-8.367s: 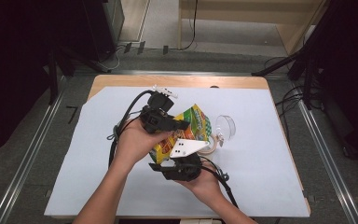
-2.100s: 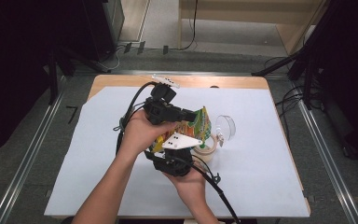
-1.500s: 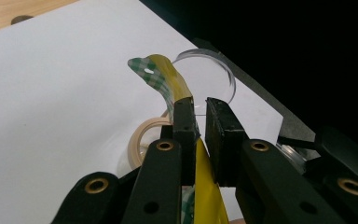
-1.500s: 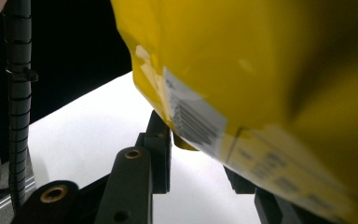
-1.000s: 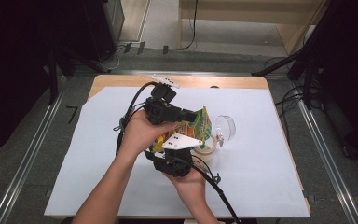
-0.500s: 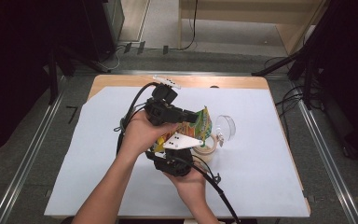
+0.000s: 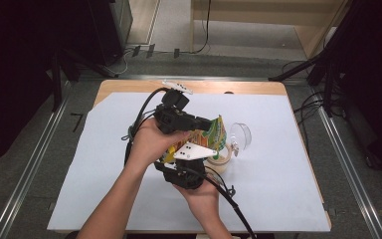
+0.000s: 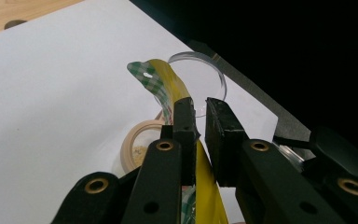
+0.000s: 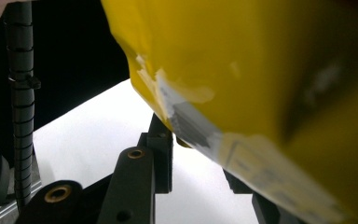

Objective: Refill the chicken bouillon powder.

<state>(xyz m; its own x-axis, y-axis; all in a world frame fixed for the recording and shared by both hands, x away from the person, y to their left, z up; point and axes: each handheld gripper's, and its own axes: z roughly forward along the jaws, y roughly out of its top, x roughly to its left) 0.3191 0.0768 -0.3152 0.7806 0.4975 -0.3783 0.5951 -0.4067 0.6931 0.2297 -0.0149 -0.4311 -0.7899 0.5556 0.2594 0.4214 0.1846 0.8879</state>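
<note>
A yellow and green snack bag [image 7: 213,132] is held tilted over a small round beige bowl [image 7: 220,160] on the white sheet. My left gripper [image 7: 199,124] comes from the upper left and is shut on the bag's edge. In the left gripper view its jaws pinch the yellow film [image 8: 161,81] at the left gripper's tips [image 8: 199,114], above the bowl [image 8: 133,147], which holds pale crumbs. My right gripper [image 7: 180,153] grips the bag's lower end from below. In the right gripper view the bag [image 9: 261,70] fills the frame, runs down between the right gripper's jaws [image 9: 200,158] and hides one jaw.
A clear round dish [image 7: 241,135] lies just right of the bowl, also seen as the clear dish [image 8: 200,70] beyond the bag. The white sheet [image 7: 278,189] covers most of the wooden table [image 7: 129,87]. A spiral-wrapped cable [image 9: 21,70] hangs at the left.
Since the oldest frame the bag has been tipped up more steeply over the bowl and the hands have drawn closer together. Over the last second nothing visibly moved.
</note>
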